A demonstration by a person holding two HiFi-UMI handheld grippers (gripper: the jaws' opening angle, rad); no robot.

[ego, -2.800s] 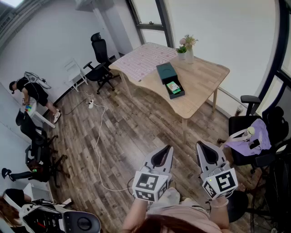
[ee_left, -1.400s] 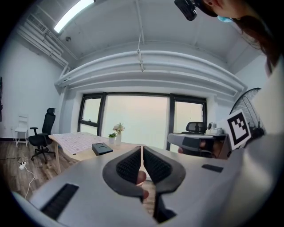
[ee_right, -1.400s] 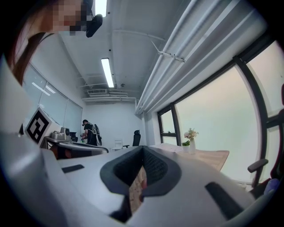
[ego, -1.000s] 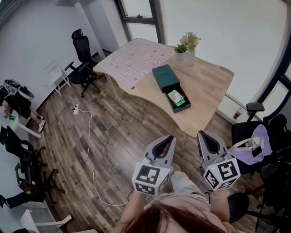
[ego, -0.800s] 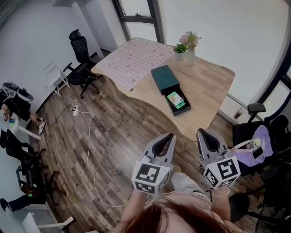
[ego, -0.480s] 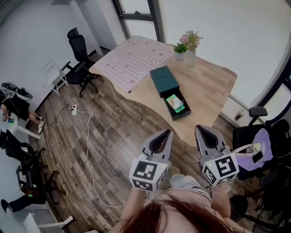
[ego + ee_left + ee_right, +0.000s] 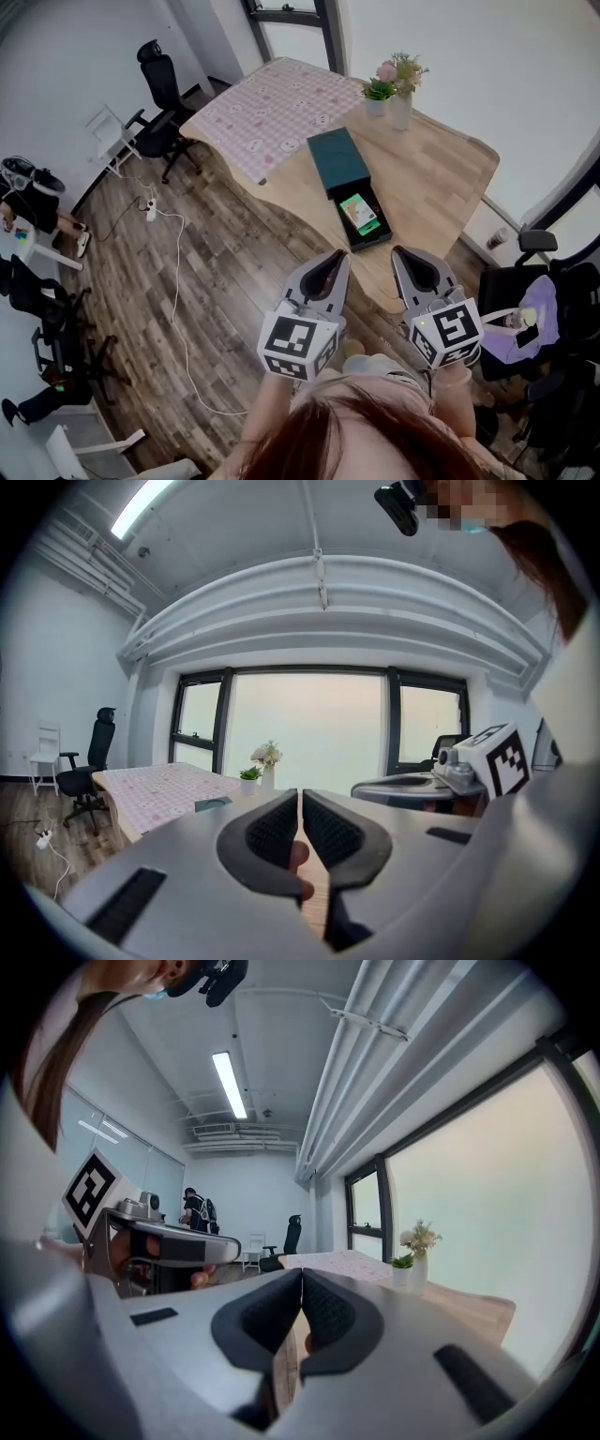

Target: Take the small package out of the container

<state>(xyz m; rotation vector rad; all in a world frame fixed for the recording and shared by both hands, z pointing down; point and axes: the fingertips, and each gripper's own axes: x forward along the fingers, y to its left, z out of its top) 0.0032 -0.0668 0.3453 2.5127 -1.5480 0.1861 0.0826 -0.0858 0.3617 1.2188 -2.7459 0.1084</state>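
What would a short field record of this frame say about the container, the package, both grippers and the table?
container: dark green box, open at its near end, on the wooden table
small package: green, lying in the open part
left gripper: jaws together, nothing held
right gripper: jaws together, nothing held
contact: neither gripper touches the container
also on table: pink checked cloth, vase of flowers

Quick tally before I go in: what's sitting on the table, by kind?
Checked cloth: 1
Dark green container: 1
Small package: 1
Potted plant: 1
Vase of flowers: 1
Total: 5
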